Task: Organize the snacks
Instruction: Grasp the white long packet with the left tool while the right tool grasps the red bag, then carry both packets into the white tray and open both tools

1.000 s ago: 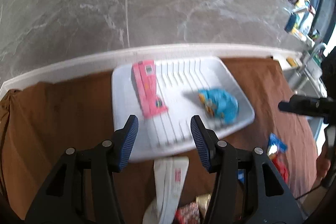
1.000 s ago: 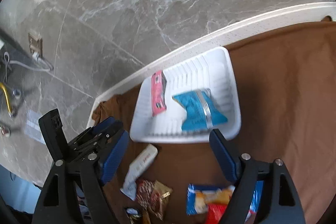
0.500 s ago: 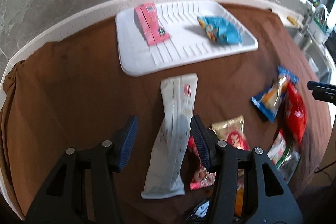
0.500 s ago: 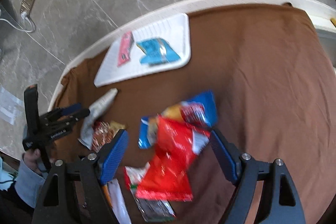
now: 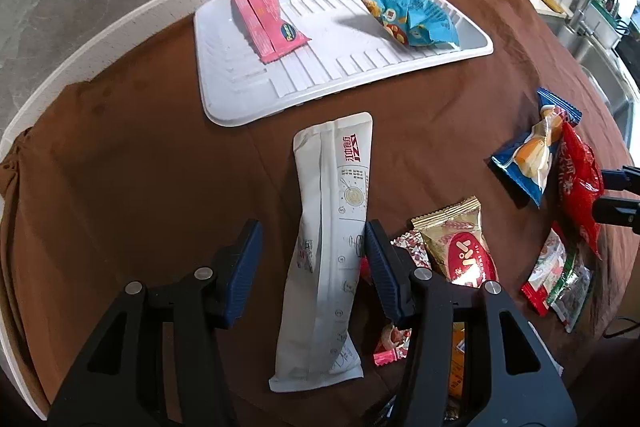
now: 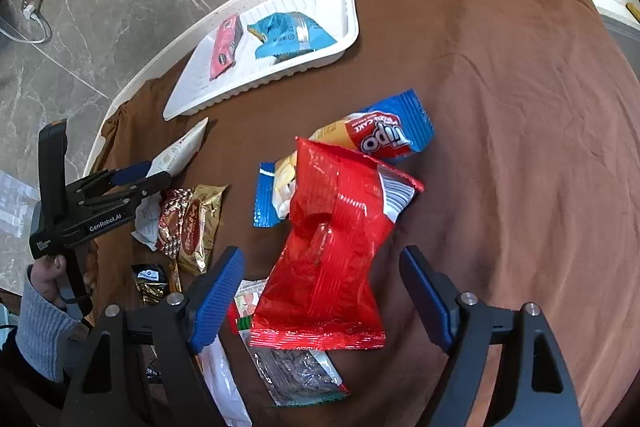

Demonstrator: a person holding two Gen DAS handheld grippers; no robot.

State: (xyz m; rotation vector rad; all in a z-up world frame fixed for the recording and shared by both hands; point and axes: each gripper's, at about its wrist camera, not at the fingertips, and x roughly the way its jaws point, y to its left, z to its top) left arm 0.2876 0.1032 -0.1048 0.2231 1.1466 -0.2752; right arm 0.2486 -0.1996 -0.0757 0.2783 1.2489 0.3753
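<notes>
Both grippers lowered from tray to loose snacks. Tray: two packets. Left gripper, right gripper: jaws spread, empty.

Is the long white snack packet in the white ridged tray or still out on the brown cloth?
Out. The long white snack packet lies flat on the brown cloth, just short of the white ridged tray.

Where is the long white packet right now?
In the left wrist view the long white packet lies on the brown cloth just short of the white tray, between the open left gripper's fingers, with the gold packet to its right.
</notes>
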